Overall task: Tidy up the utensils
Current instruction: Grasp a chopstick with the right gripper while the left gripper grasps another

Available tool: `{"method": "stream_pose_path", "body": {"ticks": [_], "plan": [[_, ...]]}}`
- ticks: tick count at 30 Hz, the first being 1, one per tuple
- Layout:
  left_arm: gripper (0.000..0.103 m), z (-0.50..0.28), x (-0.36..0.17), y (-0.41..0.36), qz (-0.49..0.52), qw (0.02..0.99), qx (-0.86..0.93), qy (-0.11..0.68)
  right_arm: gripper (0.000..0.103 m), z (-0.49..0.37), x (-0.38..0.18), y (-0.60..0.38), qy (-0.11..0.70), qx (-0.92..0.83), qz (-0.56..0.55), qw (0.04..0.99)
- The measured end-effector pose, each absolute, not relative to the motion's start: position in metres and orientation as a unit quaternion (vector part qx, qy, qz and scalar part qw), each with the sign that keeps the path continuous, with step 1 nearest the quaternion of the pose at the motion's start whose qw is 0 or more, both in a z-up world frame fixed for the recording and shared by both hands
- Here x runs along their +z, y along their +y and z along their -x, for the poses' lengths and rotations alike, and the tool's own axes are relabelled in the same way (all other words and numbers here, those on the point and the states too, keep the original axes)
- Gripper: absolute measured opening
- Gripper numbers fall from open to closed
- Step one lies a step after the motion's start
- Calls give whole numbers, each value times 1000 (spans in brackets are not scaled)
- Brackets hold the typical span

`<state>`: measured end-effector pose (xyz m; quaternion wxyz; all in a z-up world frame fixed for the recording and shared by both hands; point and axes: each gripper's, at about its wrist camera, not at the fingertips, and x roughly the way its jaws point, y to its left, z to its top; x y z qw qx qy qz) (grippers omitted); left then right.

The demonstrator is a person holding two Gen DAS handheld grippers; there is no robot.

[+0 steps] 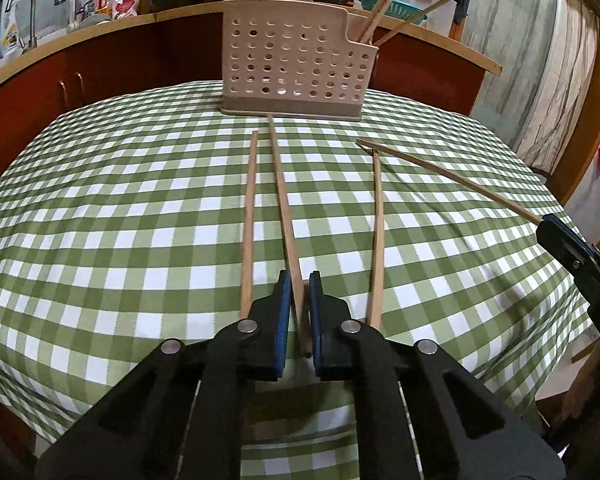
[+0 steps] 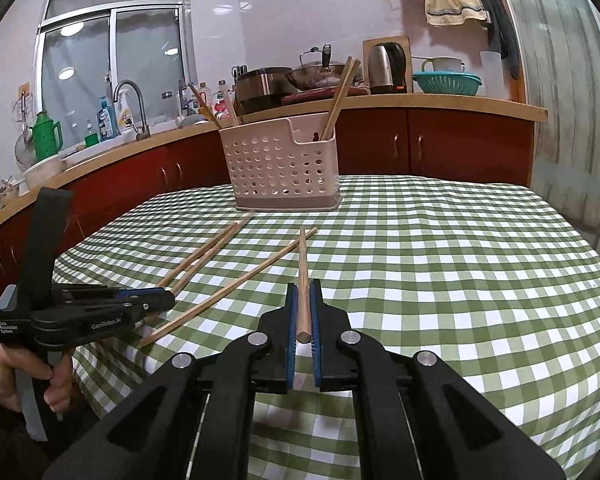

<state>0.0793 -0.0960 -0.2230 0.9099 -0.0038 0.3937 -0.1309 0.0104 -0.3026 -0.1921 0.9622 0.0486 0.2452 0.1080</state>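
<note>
A beige perforated utensil holder stands at the far side of the table and holds several chopsticks; it also shows in the right wrist view. My left gripper is shut on a wooden chopstick that points at the holder. Two loose chopsticks lie on either side of it. My right gripper is shut on another chopstick, held above the cloth; it shows in the left wrist view too. The left gripper appears at lower left.
The table has a green checked cloth. Behind it runs a red cabinet counter with a sink tap, pots, a kettle and a teal colander. A curtain hangs at the right.
</note>
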Motion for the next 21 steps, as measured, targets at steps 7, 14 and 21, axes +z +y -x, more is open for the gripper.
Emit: {"method": "stream_pose_path", "body": {"ticks": [7, 14, 21], "plan": [[12, -76, -223, -98, -14, 912, -131, 388, 7, -9, -189, -298, 246, 107, -44, 962], [7, -75, -223, -94, -19, 913, -137, 384, 7, -7, -184, -297, 240, 104, -43, 964], [6, -70, -213, -85, -18, 920, -136, 366, 7, -4, -174, -296, 225, 98, -41, 969]]}}
